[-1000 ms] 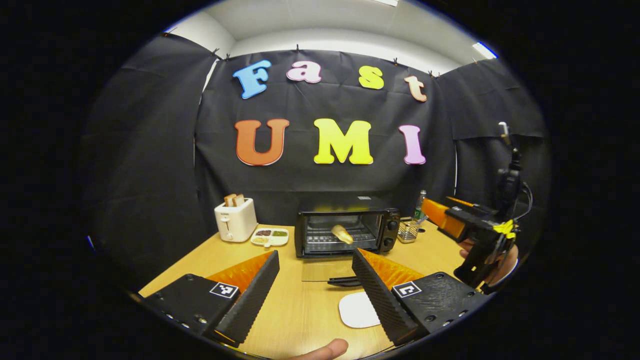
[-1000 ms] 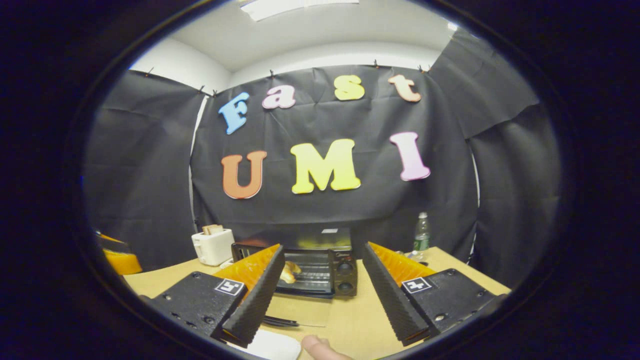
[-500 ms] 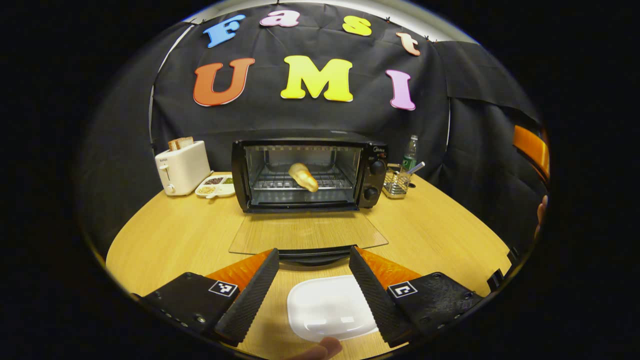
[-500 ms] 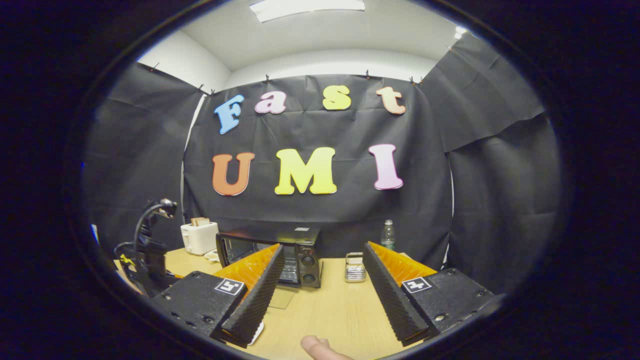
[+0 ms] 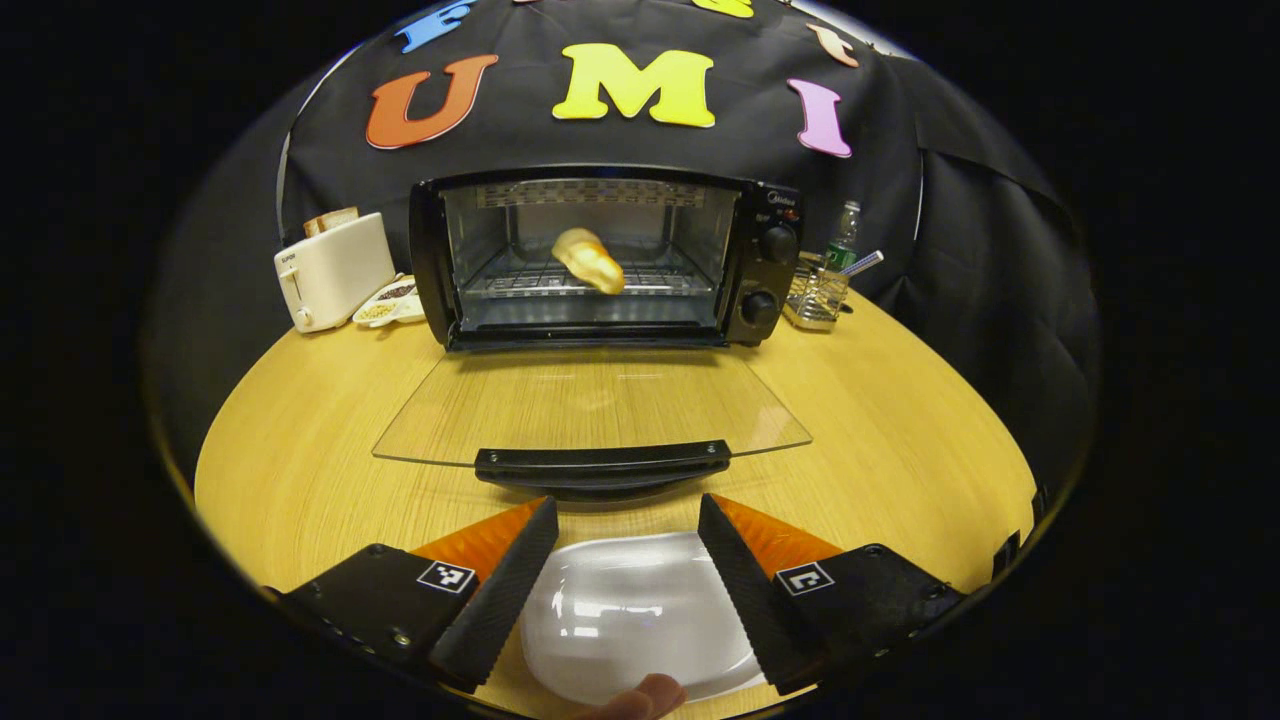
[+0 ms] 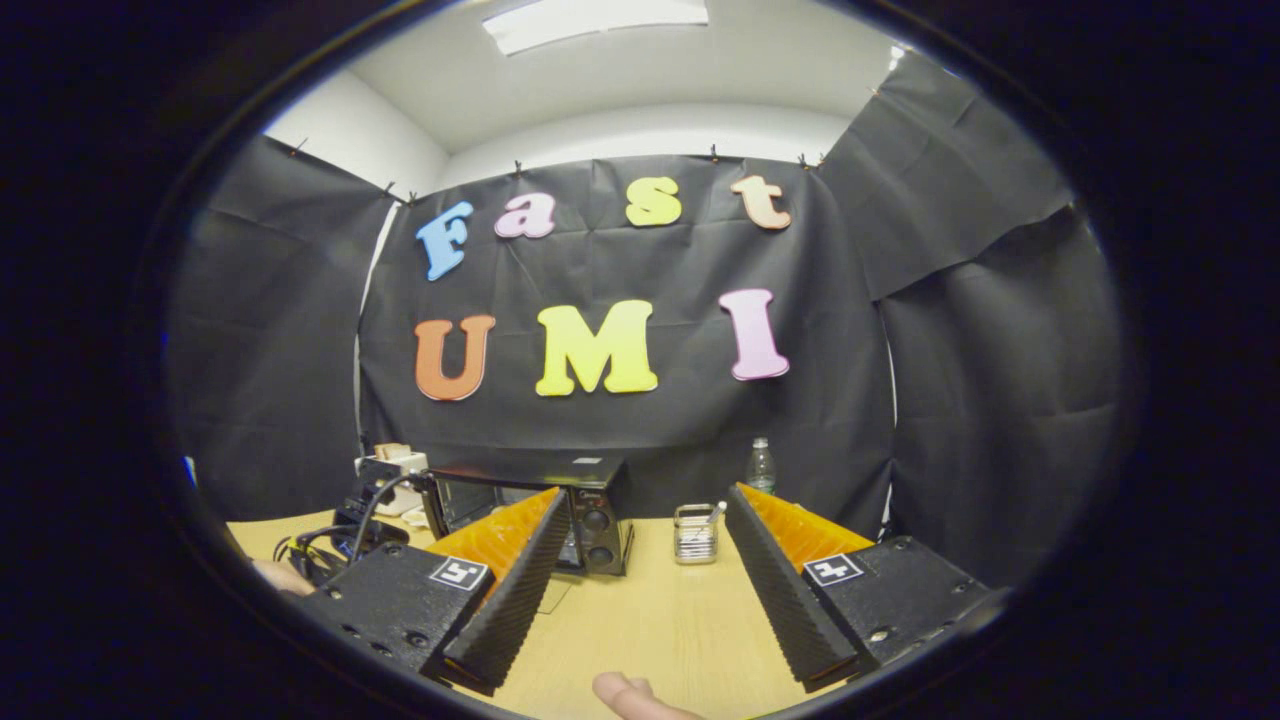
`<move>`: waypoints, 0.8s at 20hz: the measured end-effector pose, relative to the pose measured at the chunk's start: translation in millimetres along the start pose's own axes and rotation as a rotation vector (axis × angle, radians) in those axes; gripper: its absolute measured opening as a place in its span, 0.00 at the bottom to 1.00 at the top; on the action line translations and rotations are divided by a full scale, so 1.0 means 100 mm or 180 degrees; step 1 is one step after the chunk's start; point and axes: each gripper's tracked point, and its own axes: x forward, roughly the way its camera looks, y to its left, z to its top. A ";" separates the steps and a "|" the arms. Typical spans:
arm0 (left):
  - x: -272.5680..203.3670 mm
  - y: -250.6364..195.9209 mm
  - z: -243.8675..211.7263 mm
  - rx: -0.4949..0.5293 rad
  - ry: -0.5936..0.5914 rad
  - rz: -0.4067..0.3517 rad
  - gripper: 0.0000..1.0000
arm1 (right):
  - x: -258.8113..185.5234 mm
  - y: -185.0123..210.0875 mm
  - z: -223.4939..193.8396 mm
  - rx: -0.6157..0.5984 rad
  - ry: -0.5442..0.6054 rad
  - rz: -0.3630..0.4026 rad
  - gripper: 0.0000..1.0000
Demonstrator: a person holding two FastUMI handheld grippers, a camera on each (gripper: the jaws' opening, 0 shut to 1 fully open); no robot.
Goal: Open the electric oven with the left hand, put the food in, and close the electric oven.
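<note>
- At the far middle of the table (image 5: pixel 900 420), left gripper view: electric oven (image 5: pixel 600 255), black casing, boxy, interior lit and pale, wire rack across the lower half, two round knobs (image 5: pixel 770 275) stacked on the right-hand control panel
- Oven door (image 5: pixel 590 405): clear glass, swung fully down and lying flat towards the camera, wood grain visible through it; black bar handle (image 5: pixel 603 465) along its near edge
- Food (image 5: pixel 590 261): one small golden-brown piece, elongated and glossy, resting on the rack inside the oven, roughly centre, tilted
- Left gripper (image 5: pixel 628 570): fingers spread wide, nothing between them, tips just short of the door handle; a white plate (image 5: pixel 630 615) lies on the table under the gap; a fingertip of the person shows at the bottom edge
- Right gripper (image 6: pixel 645 575): fingers spread wide, holding nothing, raised above the table; the oven (image 6: pixel 560 500) is seen past its left finger, from the knob side
- Left of the oven: white toaster (image 5: pixel 332 270) with bread slices in its slots; beside it a white divided dish (image 5: pixel 388 303) of small foods
- Right of the oven: wire basket (image 5: pixel 815 295) holding utensils, with a clear bottle (image 5: pixel 843 235) behind it
- Table: round-edged, light wood
</note>
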 end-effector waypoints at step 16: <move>-0.20 0.13 0.71 0.0017 -0.0342 0.0217 0.93 | -0.07 0.07 0.04 -0.0068 -0.0004 -0.0044 0.97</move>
